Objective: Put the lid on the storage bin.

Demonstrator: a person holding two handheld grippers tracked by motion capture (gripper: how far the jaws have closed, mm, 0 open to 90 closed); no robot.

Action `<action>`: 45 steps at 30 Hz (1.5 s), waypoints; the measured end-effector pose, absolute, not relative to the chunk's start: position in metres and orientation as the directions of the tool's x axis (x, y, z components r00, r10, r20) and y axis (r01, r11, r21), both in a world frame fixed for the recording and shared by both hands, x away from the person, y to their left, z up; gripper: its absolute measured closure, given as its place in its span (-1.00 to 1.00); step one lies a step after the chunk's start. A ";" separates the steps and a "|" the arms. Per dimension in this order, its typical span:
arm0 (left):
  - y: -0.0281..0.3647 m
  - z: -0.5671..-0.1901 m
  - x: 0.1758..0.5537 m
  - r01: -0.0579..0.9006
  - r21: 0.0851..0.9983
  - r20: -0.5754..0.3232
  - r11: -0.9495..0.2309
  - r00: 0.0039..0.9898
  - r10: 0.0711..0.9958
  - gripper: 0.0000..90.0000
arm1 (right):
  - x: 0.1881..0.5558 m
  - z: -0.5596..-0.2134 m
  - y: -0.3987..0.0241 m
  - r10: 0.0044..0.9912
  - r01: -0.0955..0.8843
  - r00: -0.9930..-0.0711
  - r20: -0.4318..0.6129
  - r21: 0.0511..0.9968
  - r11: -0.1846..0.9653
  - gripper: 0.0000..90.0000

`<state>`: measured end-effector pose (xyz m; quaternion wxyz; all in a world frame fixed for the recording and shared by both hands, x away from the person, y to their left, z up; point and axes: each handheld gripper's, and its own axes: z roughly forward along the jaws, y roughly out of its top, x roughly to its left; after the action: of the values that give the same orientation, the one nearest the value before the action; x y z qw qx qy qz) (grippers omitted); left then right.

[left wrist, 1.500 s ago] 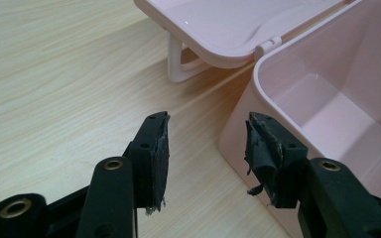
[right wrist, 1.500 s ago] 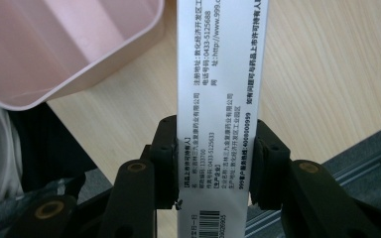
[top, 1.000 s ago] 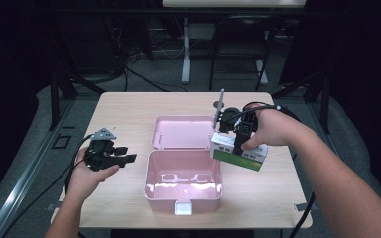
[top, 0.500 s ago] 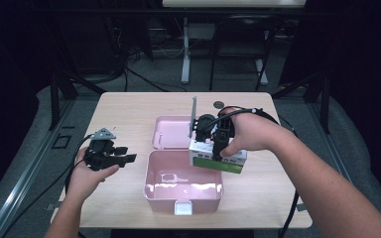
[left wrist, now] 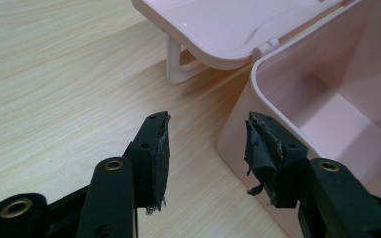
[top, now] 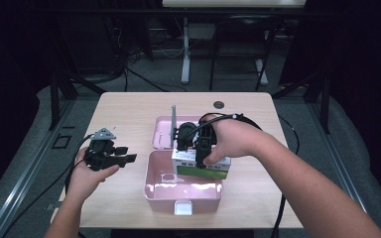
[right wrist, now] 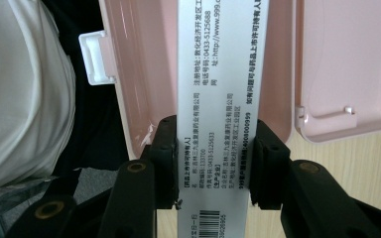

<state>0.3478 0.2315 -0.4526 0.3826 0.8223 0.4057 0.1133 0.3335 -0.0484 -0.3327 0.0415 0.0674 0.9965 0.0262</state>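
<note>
Tongs — right [top: 198, 157] grasping the medicine carton [top: 201, 166], left [top: 129, 153] released, nothing between.

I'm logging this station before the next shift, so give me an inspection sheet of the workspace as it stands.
Surface: light wooden table, round dark grommet near the far edge.
Job's things: pink box open, lid laid back; white-and-green carton over the box's rear rim.
Clutter: nothing seen.
Grippers: right gripper shut on the carton; left gripper open, beside the box's left wall.
Cables: black cable off the left gripper, another off the right.
Surroundings: dark floor, table legs behind.
</note>
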 end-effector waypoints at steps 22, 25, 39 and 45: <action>0.232 -0.452 0.348 0.578 0.725 -0.122 -0.376 0.644 0.755 0.14 | 0.316 -0.369 -0.030 0.074 0.073 -0.997 -0.033 0.025 0.997 0.37; 0.232 -0.452 0.348 0.577 0.724 -0.120 -0.378 0.645 0.755 0.14 | 0.315 -0.373 -0.029 0.066 0.065 -0.997 -0.034 0.020 0.998 0.37; 0.231 -0.452 0.348 0.580 0.721 -0.123 -0.380 0.646 0.754 0.14 | 0.313 -0.398 -0.029 0.053 0.053 -0.999 0.001 0.007 0.999 0.37; 0.231 -0.453 0.348 0.579 0.721 -0.121 -0.381 0.646 0.753 0.14 | 0.315 -0.408 -0.028 0.051 0.051 -0.999 0.018 0.005 0.999 0.37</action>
<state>0.3480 0.2313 -0.4526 0.3818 0.8230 0.4048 0.1140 0.3152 -0.0282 -0.4080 -0.0090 0.0254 0.9996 0.0029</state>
